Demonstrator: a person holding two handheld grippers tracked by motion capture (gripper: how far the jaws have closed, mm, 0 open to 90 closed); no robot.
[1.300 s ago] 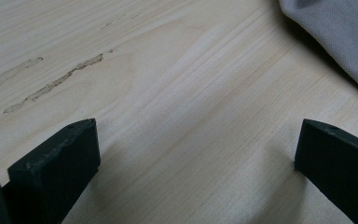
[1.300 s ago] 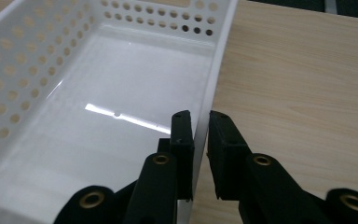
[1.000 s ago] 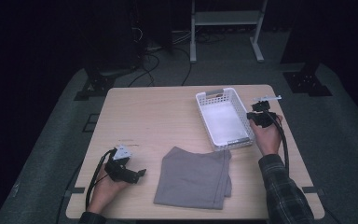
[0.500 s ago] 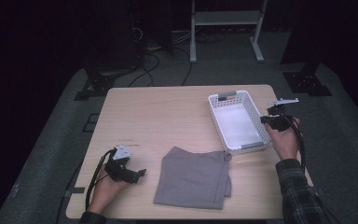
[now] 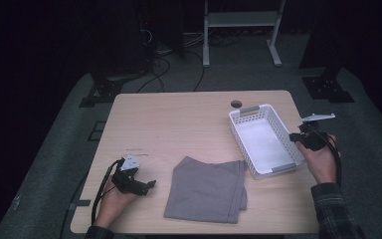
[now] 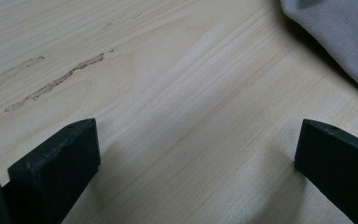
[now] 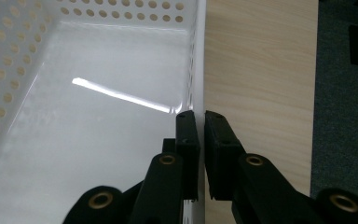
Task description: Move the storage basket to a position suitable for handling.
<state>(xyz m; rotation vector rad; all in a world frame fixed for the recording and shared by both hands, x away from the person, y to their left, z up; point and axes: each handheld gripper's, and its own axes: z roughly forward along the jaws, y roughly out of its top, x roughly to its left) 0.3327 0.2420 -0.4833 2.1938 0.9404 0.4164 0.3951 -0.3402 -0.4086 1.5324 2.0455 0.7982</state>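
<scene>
Clamping white basket (image 7: 98,126) wall: right tongs (image 7: 200,122); left tongs (image 6: 191,154) wide, empty, over table (image 6: 177,93).

White perforated basket (image 5: 266,142), empty, upright, table's right edge.

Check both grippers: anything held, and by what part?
The right gripper is shut on the white perforated plastic basket, its jaws clamping the long side wall's rim. The left gripper holds nothing; its jaws stand open over the wooden table.
</scene>
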